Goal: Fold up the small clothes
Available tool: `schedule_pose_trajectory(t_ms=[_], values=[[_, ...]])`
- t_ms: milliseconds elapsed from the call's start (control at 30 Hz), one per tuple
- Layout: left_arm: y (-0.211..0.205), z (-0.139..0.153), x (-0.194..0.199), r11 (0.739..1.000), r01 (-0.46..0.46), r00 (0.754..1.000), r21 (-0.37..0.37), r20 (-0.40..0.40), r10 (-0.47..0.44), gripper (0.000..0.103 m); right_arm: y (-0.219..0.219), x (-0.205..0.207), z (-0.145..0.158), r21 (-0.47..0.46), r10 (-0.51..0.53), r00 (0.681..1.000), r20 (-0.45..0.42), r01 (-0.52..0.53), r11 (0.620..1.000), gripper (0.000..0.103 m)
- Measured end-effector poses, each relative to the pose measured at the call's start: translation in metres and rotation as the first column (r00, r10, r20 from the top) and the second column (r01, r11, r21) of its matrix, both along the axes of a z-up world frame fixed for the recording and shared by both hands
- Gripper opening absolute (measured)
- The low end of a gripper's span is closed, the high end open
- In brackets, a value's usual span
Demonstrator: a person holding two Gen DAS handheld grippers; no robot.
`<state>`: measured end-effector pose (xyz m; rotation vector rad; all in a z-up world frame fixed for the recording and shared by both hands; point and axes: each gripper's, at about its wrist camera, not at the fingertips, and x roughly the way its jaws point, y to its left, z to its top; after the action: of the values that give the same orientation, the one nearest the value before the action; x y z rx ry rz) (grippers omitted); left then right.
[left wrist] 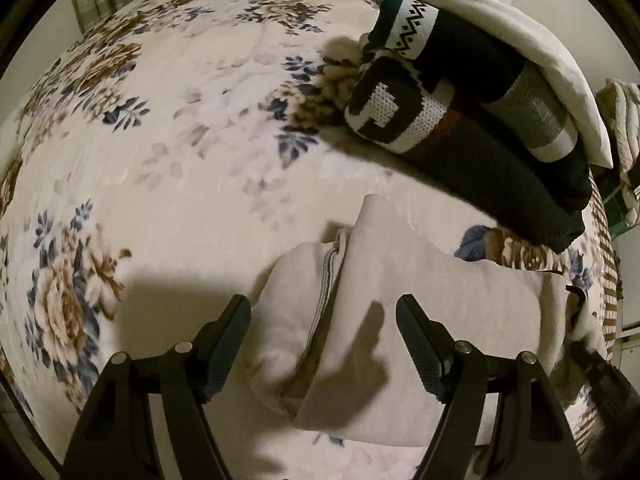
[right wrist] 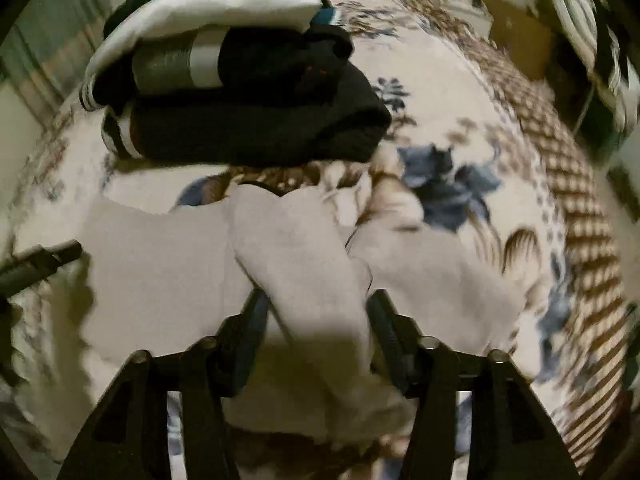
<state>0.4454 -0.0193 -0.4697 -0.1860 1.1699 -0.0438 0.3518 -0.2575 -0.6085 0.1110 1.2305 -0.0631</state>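
A small pale beige garment (left wrist: pixel 380 280) lies partly folded on the floral bedspread (left wrist: pixel 180 120). My left gripper (left wrist: pixel 324 320) is open, hovering just above the garment's near edge with nothing between its fingers. In the right wrist view the same garment (right wrist: pixel 168 248) is spread across the bedspread (right wrist: pixel 500 128). A raised fold of it runs between the fingers of my right gripper (right wrist: pixel 316 304), which is shut on that fold. The left gripper's fingertip (right wrist: pixel 60 254) shows at the left edge.
A stack of folded clothes (left wrist: pixel 472 128), black knitwear with white patterns under a white piece, sits on the bed just beyond the garment; it also shows in the right wrist view (right wrist: pixel 248 100). The bed's edge and striped fabric (left wrist: pixel 608 280) lie to the right.
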Motion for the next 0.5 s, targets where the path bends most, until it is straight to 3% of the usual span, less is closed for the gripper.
schedule_pose_trajectory(t_ms=[33, 167, 267, 367, 467, 500], values=[[0.0, 0.0, 0.0, 1.0, 0.001, 1.0, -0.002, -0.001, -0.001, 0.074, -0.008, 0.0, 0.002, 0.017, -0.041, 0.999, 0.013, 0.04, 0.999, 0.008], [0.0, -0.002, 0.007, 1.0, 0.003, 1.0, -0.026, -0.01, -0.003, 0.074, -0.059, -0.006, 0.01, 0.123, -0.261, 0.965, 0.02, 0.257, 0.958, 0.008], [-0.003, -0.007, 0.017, 0.998, 0.006, 1.0, -0.063, -0.019, -0.008, 0.074, -0.093, -0.007, -0.001, 0.249, -0.385, 0.922, -0.05, 0.384, 0.889, 0.008], [-0.006, -0.016, 0.03, 0.997, 0.006, 0.999, -0.081, -0.04, -0.009, 0.074, -0.111, -0.009, -0.01, 0.371, -0.435, 0.895, -0.098, 0.439, 0.819, 0.011], [-0.009, -0.023, 0.04, 0.994, 0.033, 0.998, -0.101, -0.04, -0.037, 0.073, -0.112, -0.009, -0.004, 0.422, -0.418, 0.906, -0.073, 0.408, 0.81, 0.041], [-0.01, -0.025, 0.042, 0.993, 0.042, 0.998, -0.108, -0.04, -0.047, 0.065, -0.111, -0.008, -0.001, 0.429, -0.402, 0.914, -0.059, 0.387, 0.816, 0.05]])
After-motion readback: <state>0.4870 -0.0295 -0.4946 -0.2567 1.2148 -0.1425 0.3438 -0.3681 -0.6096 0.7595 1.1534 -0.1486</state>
